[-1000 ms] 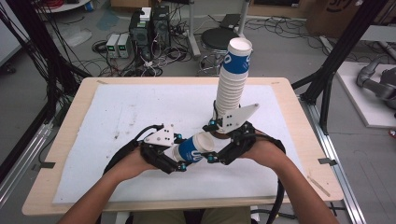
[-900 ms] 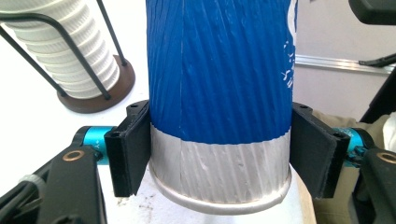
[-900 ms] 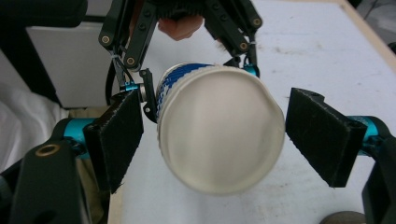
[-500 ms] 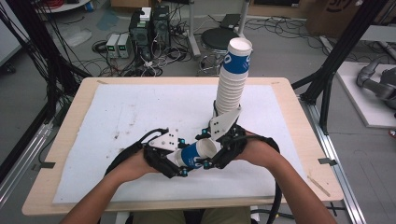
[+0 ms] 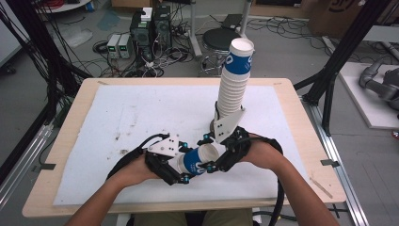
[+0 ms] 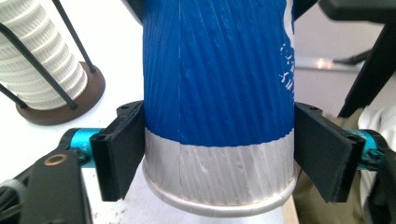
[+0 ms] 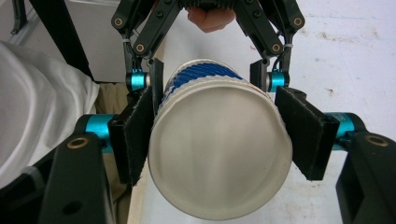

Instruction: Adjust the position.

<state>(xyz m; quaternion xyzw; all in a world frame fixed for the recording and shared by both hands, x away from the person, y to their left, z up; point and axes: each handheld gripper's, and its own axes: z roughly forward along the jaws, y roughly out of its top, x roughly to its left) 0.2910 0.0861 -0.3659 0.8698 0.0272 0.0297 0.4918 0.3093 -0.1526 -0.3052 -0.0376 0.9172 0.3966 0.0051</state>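
A blue and white paper cup (image 5: 200,160) lies on its side, lifted between both grippers near the table's front edge. My right gripper (image 7: 217,140) is shut on its open rim (image 7: 219,154), with both pads pressing on the wall. My left gripper (image 6: 219,154) straddles the cup's base (image 6: 219,93). Its jaws have just been opening, and in the right gripper view a gap shows beside one of its pads (image 7: 258,77). In the high view the left gripper (image 5: 184,162) comes from the left and the right gripper (image 5: 207,153) from the right.
A tall stack of the same cups (image 5: 233,80) stands in a wire holder on a brown base (image 6: 60,105) just behind my right hand. The white mat (image 5: 141,113) covers the wooden table. Computers, cables and a stool sit on the floor beyond.
My right gripper has moved left from the stack's foot and closed on the cup's mouth. My left gripper's jaws have spread off the cup's base.
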